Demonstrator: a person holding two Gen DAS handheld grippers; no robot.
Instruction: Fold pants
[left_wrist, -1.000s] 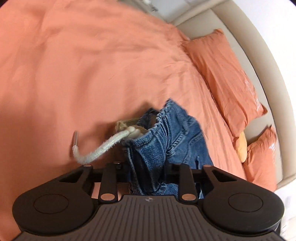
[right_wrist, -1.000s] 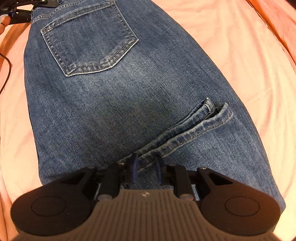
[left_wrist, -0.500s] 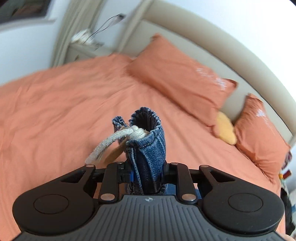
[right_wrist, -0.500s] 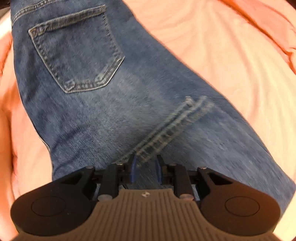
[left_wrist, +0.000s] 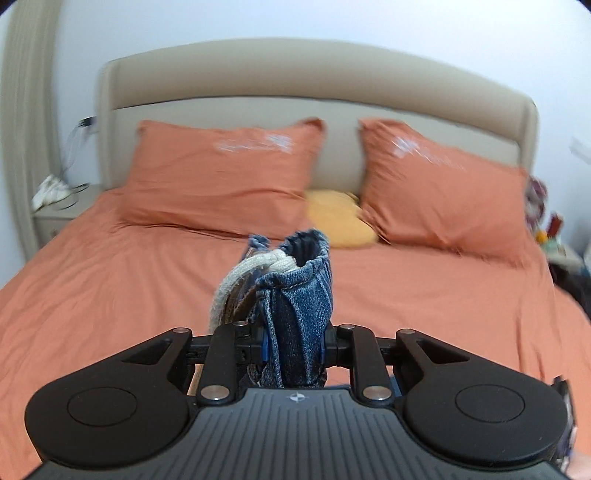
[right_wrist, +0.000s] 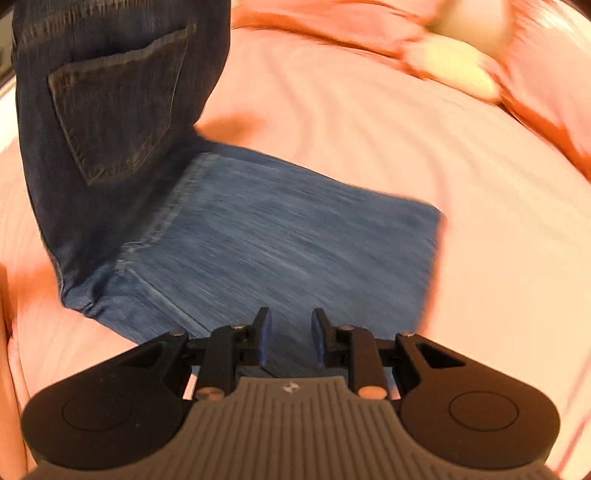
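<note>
Left gripper (left_wrist: 293, 347) clamped on a bunched waistband of the blue jeans (left_wrist: 299, 295), white drawstring (left_wrist: 255, 269) looped beside the denim — raised above the orange duvet (left_wrist: 110, 280), facing two orange pillows (left_wrist: 225, 177), a yellow cushion (left_wrist: 338, 223) and the beige headboard (left_wrist: 295, 77). Right gripper (right_wrist: 290, 341) slightly parted, pinching nothing — poised over the jeans' lower part (right_wrist: 295, 243) lying flat on the bed, back-pocket (right_wrist: 114, 103) section lifted upright at left.
</note>
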